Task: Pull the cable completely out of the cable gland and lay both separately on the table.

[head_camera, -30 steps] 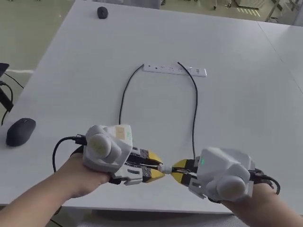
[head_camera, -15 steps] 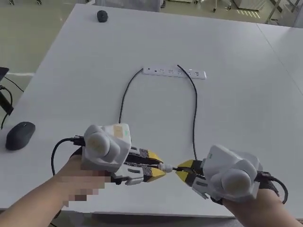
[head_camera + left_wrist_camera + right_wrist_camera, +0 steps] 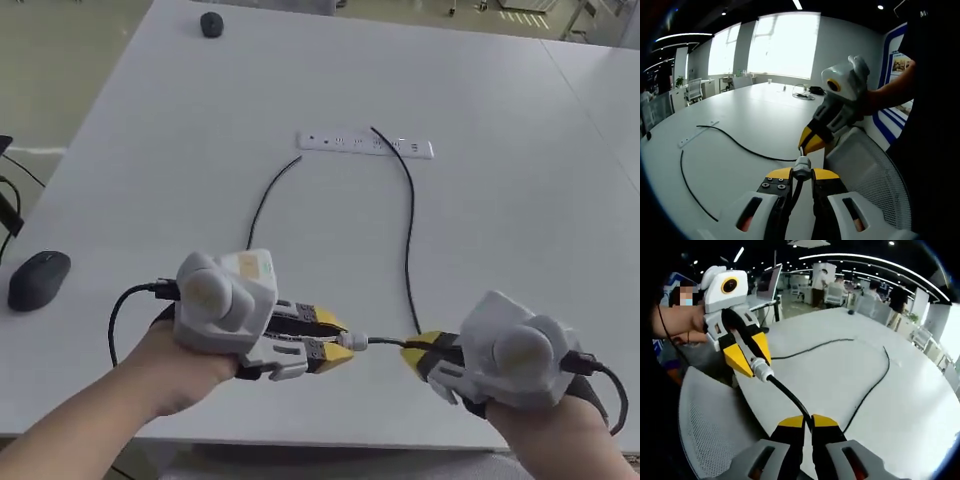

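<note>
Yellow-tipped fingers (image 3: 781,175) of the left gripper (image 3: 340,346) are closed on the cable gland (image 3: 801,167), a small pale grey fitting with a rounded, ribbed nut that stands just proud of the tips. The black cable (image 3: 788,393) leaves the gland's mouth as a short, nearly taut span and enters the right gripper (image 3: 807,420), whose fingers are pressed together on it a little way from the gland. Gland and gripped span are held in the air at the near edge of the white table (image 3: 520,200).

From the right gripper the cable runs away across the tabletop in a long curve and crosses a white power strip (image 3: 340,142). A second black strand lies to the left, with its free end close beside the strip, and passes behind the left gripper.

A pale label on the left gripper's housing is too blurred to read. A dark computer mouse (image 3: 38,279) rests on the table's left side, well apart from the grippers.
</note>
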Available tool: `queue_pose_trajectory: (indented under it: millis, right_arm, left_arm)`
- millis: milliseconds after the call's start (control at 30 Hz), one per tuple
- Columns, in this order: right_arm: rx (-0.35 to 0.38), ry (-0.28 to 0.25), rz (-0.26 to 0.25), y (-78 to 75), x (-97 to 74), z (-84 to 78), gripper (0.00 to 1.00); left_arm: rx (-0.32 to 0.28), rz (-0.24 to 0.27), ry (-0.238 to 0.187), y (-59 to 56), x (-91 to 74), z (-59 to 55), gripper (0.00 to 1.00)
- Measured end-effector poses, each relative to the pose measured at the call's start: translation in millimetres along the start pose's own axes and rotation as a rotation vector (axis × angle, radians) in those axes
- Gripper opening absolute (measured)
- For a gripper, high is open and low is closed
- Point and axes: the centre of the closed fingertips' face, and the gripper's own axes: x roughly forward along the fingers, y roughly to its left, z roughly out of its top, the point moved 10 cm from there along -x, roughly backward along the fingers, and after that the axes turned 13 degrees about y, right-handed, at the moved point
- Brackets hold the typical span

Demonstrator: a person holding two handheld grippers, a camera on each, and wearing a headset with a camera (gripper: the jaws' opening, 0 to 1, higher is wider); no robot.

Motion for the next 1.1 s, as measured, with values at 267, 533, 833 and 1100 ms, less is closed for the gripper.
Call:
queue_pose_trajectory:
  millis: [267, 533, 833, 1100]
  right_arm:
    - [0.121, 0.011, 0.01, -2.7, 1.4, -8.9, 0.0]
    - [0.084, -0.002, 0.017, 0.2, 0.2, -10.0, 0.0]
    - [0.018, -0.037, 0.006, 2.1, -5.9, -6.2, 0.03]
    - [-0.052, -0.094, 0.014, 19.5, -19.4, 14.1, 0.13]
  left_arm:
    - [-0.012, 0.001, 0.002, -0.3, 1.9, -0.3, 0.15]
    - [-0.018, 0.001, 0.0, 2.3, -0.5, -1.9, 0.15]
    - [-0.048, 0.005, -0.018, 6.7, -5.1, -3.3, 0.15]
    - [-0.063, -0.002, -0.007, 5.3, -3.5, -4.0, 0.15]
